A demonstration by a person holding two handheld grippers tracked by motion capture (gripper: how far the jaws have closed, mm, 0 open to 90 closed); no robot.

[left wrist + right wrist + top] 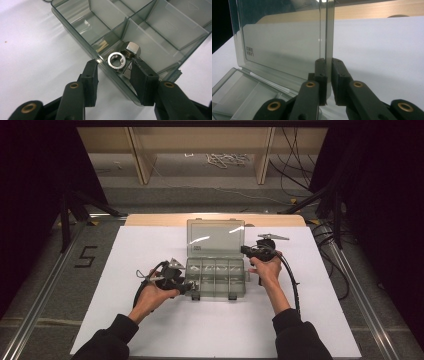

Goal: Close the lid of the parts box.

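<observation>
A clear grey compartment box [215, 279] sits in the middle of the white table sheet [150, 330], with its lid [215, 239] standing open and almost upright at the far side. The right gripper [246, 251] is at the right edge of this lid; in the right gripper view its two jaws are pressed on both sides of the thin lid edge [327, 32], so it grips the lid. The left gripper [192, 287] is at the front left corner of the box, held by the person's left hand [152, 292]. In the left gripper view its jaws are apart, one outside the front wall of the box [107, 72] and one over the corner compartment, and they hold nothing. Between them, inside that compartment, lie a shiny steel nut [116, 60] and just behind it, touching, a steel hex fitting [131, 49]. The front wall of the box stands between the left jaw and the nut. The other compartments near it look without content. Behind the table, on the floor, some cables [227, 159] lie under a wooden shelf frame [140, 157]
</observation>
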